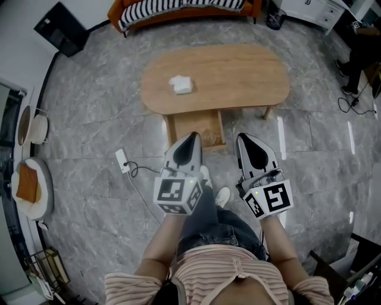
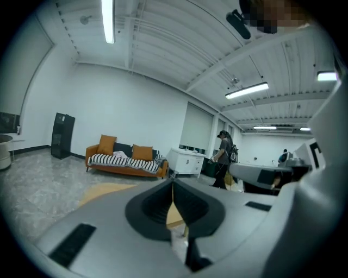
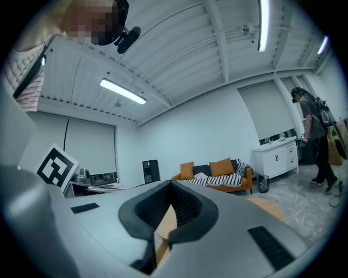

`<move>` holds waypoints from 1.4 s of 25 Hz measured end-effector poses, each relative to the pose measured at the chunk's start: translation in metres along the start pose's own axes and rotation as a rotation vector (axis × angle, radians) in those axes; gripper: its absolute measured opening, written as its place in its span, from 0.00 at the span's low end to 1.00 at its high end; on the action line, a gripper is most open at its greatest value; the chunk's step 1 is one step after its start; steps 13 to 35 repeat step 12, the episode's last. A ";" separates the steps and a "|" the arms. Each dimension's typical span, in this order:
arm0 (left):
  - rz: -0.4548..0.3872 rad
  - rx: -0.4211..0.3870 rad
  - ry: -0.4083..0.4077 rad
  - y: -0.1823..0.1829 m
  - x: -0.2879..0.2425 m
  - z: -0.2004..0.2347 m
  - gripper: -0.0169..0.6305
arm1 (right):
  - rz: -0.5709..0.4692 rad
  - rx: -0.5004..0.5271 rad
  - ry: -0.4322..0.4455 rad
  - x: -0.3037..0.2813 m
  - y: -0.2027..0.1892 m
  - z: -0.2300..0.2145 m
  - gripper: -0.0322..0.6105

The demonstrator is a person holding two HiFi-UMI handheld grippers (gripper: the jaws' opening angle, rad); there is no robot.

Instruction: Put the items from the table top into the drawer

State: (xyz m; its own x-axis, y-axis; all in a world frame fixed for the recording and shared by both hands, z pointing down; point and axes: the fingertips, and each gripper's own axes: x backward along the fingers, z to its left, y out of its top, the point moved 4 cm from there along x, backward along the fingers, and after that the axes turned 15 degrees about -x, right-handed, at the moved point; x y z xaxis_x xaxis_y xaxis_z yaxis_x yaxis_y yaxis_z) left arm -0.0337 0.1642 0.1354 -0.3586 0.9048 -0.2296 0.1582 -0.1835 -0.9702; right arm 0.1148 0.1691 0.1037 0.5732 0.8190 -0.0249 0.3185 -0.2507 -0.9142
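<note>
A low oval wooden table (image 1: 238, 74) stands ahead of me with a white folded item (image 1: 181, 84) on its left part. Under its near edge a drawer (image 1: 196, 128) is pulled out, and I see nothing inside it. My left gripper (image 1: 191, 143) is held in the air near my body, tip over the drawer's front, shut with nothing in it. To its right my right gripper (image 1: 250, 143) is held the same way, also shut and empty. In both gripper views the jaws meet with no gap, with the tabletop (image 2: 106, 191) (image 3: 269, 206) beyond them.
A white power strip (image 1: 123, 161) with its cable lies on the marble floor left of the drawer. An orange sofa (image 1: 178, 9) with a striped throw stands behind the table. A person (image 2: 223, 157) walks at the back of the room by a white cabinet (image 2: 185, 162).
</note>
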 end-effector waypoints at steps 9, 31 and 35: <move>-0.052 -0.023 -0.002 0.026 0.019 -0.014 0.05 | -0.055 0.003 0.041 0.025 0.020 0.016 0.05; -0.075 -0.008 0.004 0.037 0.026 -0.019 0.05 | -0.078 0.005 0.052 0.036 0.031 0.021 0.05; -0.075 -0.008 0.004 0.037 0.026 -0.019 0.05 | -0.078 0.005 0.052 0.036 0.031 0.021 0.05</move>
